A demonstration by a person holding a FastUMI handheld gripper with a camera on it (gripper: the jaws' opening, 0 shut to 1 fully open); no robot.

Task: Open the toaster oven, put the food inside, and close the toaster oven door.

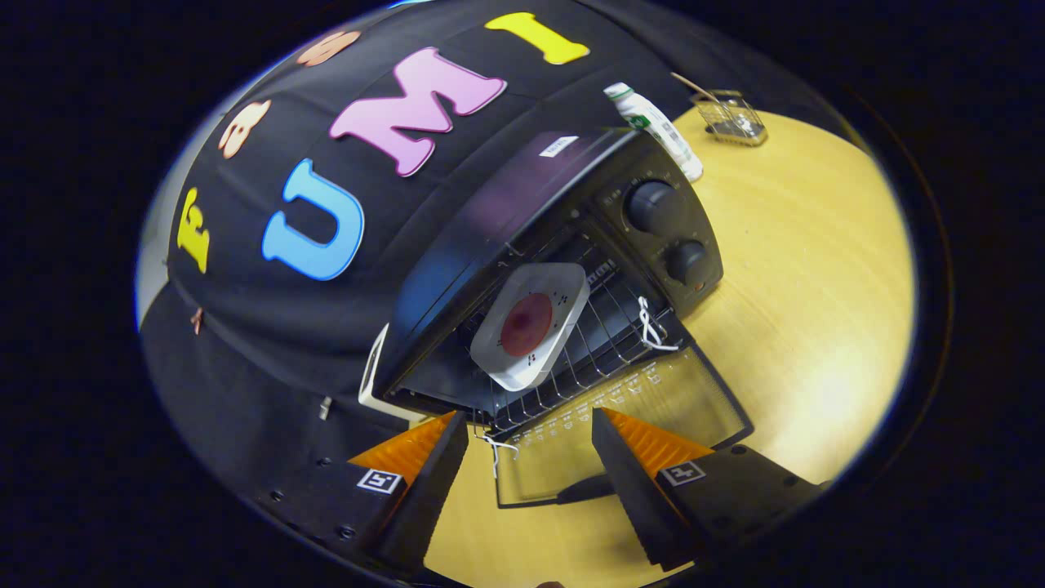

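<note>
A black toaster oven (522, 245) stands on the wooden table with its glass door (620, 425) folded down flat toward me. On its wire rack (588, 343) rests a white square plate (531, 322) carrying a round dark red piece of food (526, 323). My gripper (531, 433) is open, tilted, with nothing between the fingers. The fingertips hover over the lowered door, just short of the rack's front edge. The door's handle (584, 488) lies between the fingers, closer to the right one.
Two round knobs (665, 229) sit on the oven's control panel. Behind the oven stand a white bottle (653, 126) and a small wire basket (731, 118). Bare wooden table (800, 286) spreads out to the right of the oven.
</note>
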